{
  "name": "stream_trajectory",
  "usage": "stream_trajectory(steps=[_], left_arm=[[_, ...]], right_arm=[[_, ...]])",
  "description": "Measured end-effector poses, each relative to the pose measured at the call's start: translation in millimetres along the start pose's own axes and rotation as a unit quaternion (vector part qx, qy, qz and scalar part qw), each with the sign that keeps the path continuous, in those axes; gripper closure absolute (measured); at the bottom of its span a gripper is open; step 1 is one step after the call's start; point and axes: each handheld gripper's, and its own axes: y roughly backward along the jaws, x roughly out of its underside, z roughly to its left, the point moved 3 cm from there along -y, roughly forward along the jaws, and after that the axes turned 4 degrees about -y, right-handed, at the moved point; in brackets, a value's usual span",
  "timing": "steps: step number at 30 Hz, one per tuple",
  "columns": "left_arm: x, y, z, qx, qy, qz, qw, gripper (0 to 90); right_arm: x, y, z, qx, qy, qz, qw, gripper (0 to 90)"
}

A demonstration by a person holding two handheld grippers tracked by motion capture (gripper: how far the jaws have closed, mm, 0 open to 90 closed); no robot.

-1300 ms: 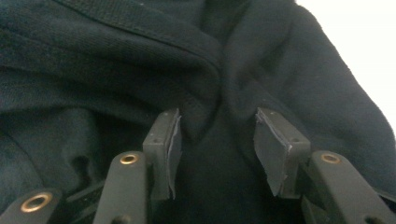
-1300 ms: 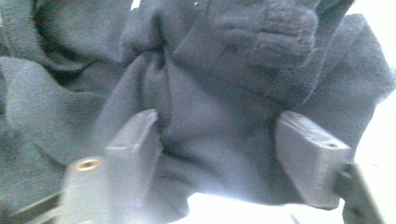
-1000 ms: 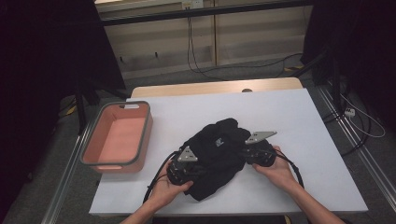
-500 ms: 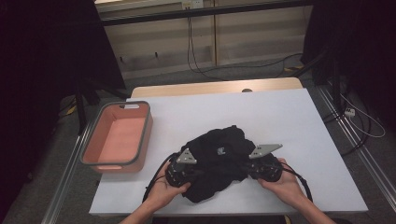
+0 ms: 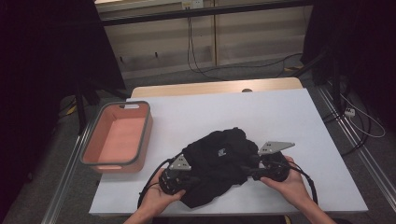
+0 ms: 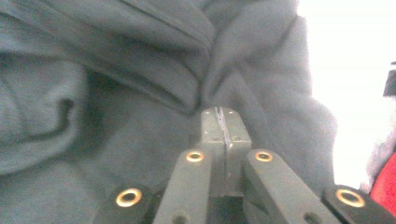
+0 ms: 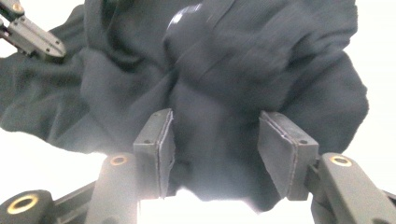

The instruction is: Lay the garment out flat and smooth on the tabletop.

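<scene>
my right gripper (image 7: 212, 154) has backed off toward me, fingers now spread wide before the black garment (image 5: 219, 165) bunched on the white surface (image 5: 280, 116); my left gripper (image 6: 223, 126) stays pinched shut against its fabric.

One black garment (image 5: 219, 163), bunched in a single heap near the front edge of one white table (image 5: 261, 112). One salmon-pink bin (image 5: 117, 137) with a grey rim, off to the left. Two handheld grippers on the go: the left gripper (image 5: 194, 178) at the heap's near-left side, the right gripper (image 5: 245, 169) at its right. Two hands in play too, the left hand (image 5: 156, 200) and the right hand (image 5: 289, 184). Two grey three-cornered plates, one atop each gripper.
</scene>
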Motion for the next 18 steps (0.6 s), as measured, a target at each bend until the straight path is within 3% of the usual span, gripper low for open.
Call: stream_trajectory(steps=[3,5,9,12,15,18], left_arm=[[-3.4,1.7,7.6,-0.021,0.012,-0.008,0.9997,70.9],[-5.3,3.5,12.1,-0.027,0.016,-0.013,0.9994,66.8],[-10.8,5.4,20.6,-0.051,0.034,-0.032,0.9976,47.8],[-14.1,7.4,26.6,-0.073,0.033,-0.044,0.9958,33.3],[-15.8,7.6,30.8,-0.076,0.037,-0.052,0.9951,25.9],[-19.5,7.8,40.4,-0.092,0.039,-0.061,0.9931,18.8]], right_arm=[[-4.7,7.1,-5.1,0.025,0.003,-0.022,0.9995,46.1],[-6.8,8.9,-8.9,0.04,0.008,-0.029,0.9987,48.2],[-12.0,4.0,-15.1,0.06,0.019,-0.036,0.9974,48.1],[-19.1,-0.3,-15.8,0.065,0.034,-0.046,0.9963,48.2],[-26.4,-0.3,-15.1,0.061,0.036,-0.061,0.9956,50.9],[-39.9,-3.5,-15.4,0.053,0.044,-0.076,0.9947,57.1]])
